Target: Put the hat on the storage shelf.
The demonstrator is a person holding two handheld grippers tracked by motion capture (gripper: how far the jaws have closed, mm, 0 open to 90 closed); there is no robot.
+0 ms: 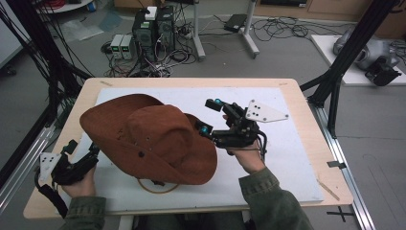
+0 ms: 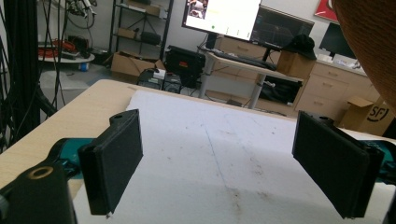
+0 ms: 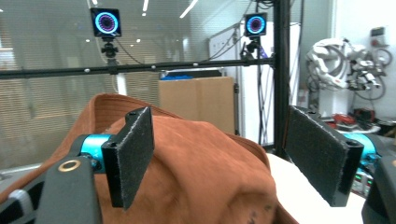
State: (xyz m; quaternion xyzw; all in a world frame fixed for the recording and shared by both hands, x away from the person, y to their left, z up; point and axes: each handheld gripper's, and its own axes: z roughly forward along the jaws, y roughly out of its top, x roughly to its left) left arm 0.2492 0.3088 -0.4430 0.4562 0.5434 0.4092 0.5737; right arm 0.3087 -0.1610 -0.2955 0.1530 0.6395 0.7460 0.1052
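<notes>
We see a brown suede hat [image 1: 153, 139] with a wide, curling brim lying tilted on the white foam board [image 1: 287, 158] that covers the pale wooden table [image 1: 311, 115]. Its crown is dented and soft-looking, with small round eyelets, and a thin cord loop pokes out beneath the near brim. The nap looks matte and slightly fuzzy in the right gripper view [image 3: 196, 172].

Our right gripper [image 1: 209, 115] hangs just beside the hat's right side, its jaws spread wide apart with nothing pinched between them; the flat, rough black pads [image 3: 133, 154] stand clear of the suede. A grey three-cornered plate [image 1: 264, 111] with small holes sits on top of it.

Our left gripper [image 1: 81, 151] rests at the table's near left corner, close to the hat's brim. Its jaws are also released: in the left gripper view the two rectangular, foam-faced pads [image 2: 116, 163] stand far apart above the scuffed, speckled board, a rust-brown curve of brim [image 2: 373, 42] showing at the upper right.
</notes>
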